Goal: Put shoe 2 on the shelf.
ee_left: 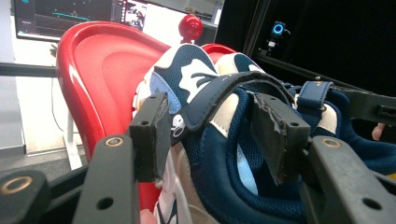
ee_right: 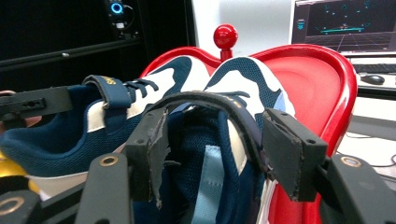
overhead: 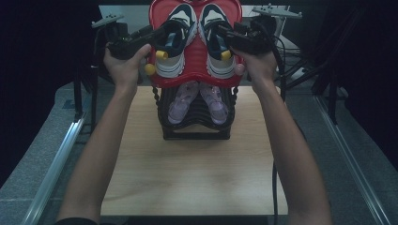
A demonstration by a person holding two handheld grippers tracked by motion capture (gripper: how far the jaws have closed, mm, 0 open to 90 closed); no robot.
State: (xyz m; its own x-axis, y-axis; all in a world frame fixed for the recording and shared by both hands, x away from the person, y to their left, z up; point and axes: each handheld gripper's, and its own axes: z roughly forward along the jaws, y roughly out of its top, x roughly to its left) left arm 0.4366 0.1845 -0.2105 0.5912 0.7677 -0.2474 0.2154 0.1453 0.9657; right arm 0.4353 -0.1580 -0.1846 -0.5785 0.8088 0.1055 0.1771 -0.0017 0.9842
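A pair of navy-and-white sneakers sat side by side on the red tray (overhead: 195,77) topping a black tiered rack (overhead: 196,129), toes pointing away from the person. The left gripper (overhead: 162,33) reached into the left sneaker (overhead: 174,44) from the side; in the left gripper view its jaws stood apart, one pad outside the shoe's wall, the other inside the collar, with the strap (ee_left: 224,95) arching between them and a visible gap at each pad. The right gripper (overhead: 224,32) mirrored this on the right sneaker (overhead: 217,42), jaws likewise apart astride the collar and strap (ee_right: 205,100). Beyond each tool the tray's raised red rim (ee_right: 336,88) curved close around the shoes, a red knob (ee_right: 225,36) rising at its far middle edge. Below the grippers, a lilac pair (overhead: 197,101) lay on a lower tier. The wooden tabletop (overhead: 195,173) nearer the person lay bare between the forearms.
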